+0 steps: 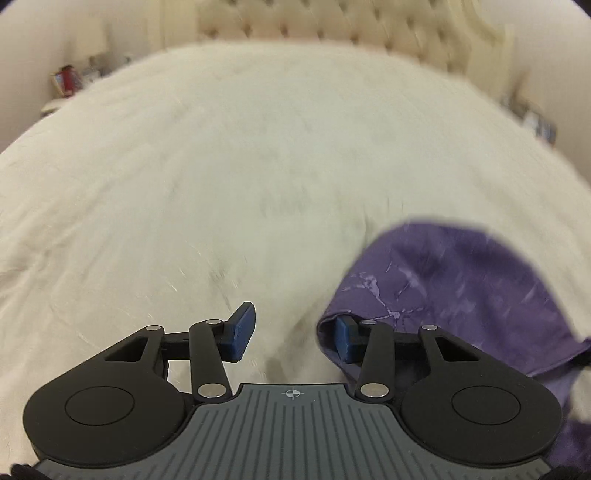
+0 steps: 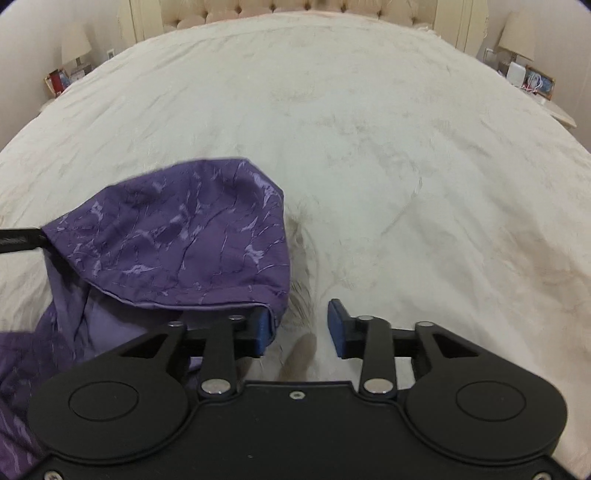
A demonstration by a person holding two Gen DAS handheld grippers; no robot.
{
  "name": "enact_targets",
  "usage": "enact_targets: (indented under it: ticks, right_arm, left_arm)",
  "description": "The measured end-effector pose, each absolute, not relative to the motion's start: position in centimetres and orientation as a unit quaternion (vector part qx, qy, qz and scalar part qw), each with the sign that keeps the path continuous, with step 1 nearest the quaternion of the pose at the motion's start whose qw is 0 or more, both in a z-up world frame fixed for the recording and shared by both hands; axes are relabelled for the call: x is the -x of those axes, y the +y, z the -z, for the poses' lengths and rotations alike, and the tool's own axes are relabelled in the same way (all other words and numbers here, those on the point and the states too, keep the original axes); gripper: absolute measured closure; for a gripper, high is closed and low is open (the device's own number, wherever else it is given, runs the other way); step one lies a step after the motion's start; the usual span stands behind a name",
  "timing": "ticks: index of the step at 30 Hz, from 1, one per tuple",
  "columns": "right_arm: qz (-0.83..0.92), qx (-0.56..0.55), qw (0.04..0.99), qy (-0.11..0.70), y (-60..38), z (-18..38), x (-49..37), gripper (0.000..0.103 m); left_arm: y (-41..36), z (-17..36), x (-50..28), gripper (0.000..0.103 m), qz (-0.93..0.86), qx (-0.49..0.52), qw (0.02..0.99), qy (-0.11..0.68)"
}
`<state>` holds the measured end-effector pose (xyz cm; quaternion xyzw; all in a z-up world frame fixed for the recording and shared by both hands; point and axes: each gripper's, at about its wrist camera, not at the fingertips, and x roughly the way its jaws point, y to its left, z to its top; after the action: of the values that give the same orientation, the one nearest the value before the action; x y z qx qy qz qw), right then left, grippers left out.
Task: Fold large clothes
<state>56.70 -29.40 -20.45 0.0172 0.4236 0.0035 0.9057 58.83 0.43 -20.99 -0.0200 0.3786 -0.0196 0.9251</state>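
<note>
Left wrist view: blurred. Left gripper (image 1: 291, 334) has its jaws spread, only cream bedspread (image 1: 221, 166) in the gap. Purple garment (image 1: 461, 288), marbled print, lies on the bed at lower right; its folded edge drapes over and touches the right-hand blue pad (image 1: 345, 339), nothing pinched. Left-hand pad sits clear of the cloth. A small crosshair mark is printed on the grey ribbed gripper body (image 1: 293, 393); no readable text. Tufted headboard (image 1: 295, 18) at top, cluttered nightstand (image 1: 66, 83) far left, too blurred for labels.

Right wrist view: sharper. Right gripper (image 2: 301, 328) also spread, bare bedspread (image 2: 369, 129) between the pads. Purple garment (image 2: 177, 240) is bunched at left on the bed, hem lying over the left-hand pad (image 2: 264, 330), not clamped. Right-hand pad well clear of it. A black finger of the other gripper (image 2: 20, 240) enters at the left edge against the cloth corner; faint lettering on it, unreadable. Lamps (image 2: 75, 42) and nightstand clutter (image 2: 532, 79) on both sides; no legible writing.
</note>
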Motion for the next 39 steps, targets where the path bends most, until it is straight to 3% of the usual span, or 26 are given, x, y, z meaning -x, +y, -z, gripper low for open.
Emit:
enact_targets:
  ticks: [2,4,10,19,23,25,29,31,32,36,39]
  right_arm:
    - [-0.001,-0.023,0.909,0.416,-29.0,20.3,-57.2,0.056]
    - [0.006,-0.017,0.914,0.406,-28.7,19.9,-57.6,0.049]
    - [-0.061,-0.072,0.946,0.309,-29.5,17.4,-57.0,0.053]
    - [-0.031,-0.133,0.888,0.439,-34.4,24.5,-59.3,0.044]
    - [-0.064,-0.15,0.884,0.437,-35.6,23.8,-59.3,0.036]
    - [-0.086,-0.15,0.884,0.435,-35.7,23.2,-58.8,0.025]
    - [-0.118,-0.122,0.881,0.442,-36.1,21.4,-56.5,0.023]
    - [-0.123,-0.102,0.886,0.435,-36.1,20.2,-55.4,0.024]
    - [-0.127,-0.095,0.894,0.419,-36.0,19.4,-54.7,0.025]
    - [-0.162,-0.1,0.916,0.352,-34.3,16.7,-54.5,0.064]
    - [-0.19,-0.089,0.912,0.352,-31.4,16.5,-56.6,0.064]
  left_arm:
    - [0.9,20.0,-57.7,0.06,0.024,0.016,0.932,0.362]
    - [0.7,19.2,-56.4,0.06,0.026,-0.007,0.937,0.348]
    - [-0.1,16.9,-52.4,0.059,0.036,-0.061,0.959,0.274]
    - [0.2,24.3,-57.5,0.046,0.081,-0.124,0.878,0.455]
    - [1.3,23.2,-57.2,0.047,0.113,-0.107,0.872,0.464]
    - [2.0,22.4,-56.8,0.045,0.134,-0.106,0.863,0.476]
    - [3.1,20.8,-54.1,0.045,0.141,-0.145,0.848,0.489]
    - [3.7,19.3,-53.8,0.045,0.13,-0.115,0.86,0.48]
    - [3.9,18.4,-53.6,0.045,0.13,-0.085,0.869,0.47]
    - [2.4,15.8,-54.0,0.044,0.145,0.021,0.894,0.425]
    - [-0.4,16.2,-55.3,0.044,0.162,0.044,0.897,0.408]
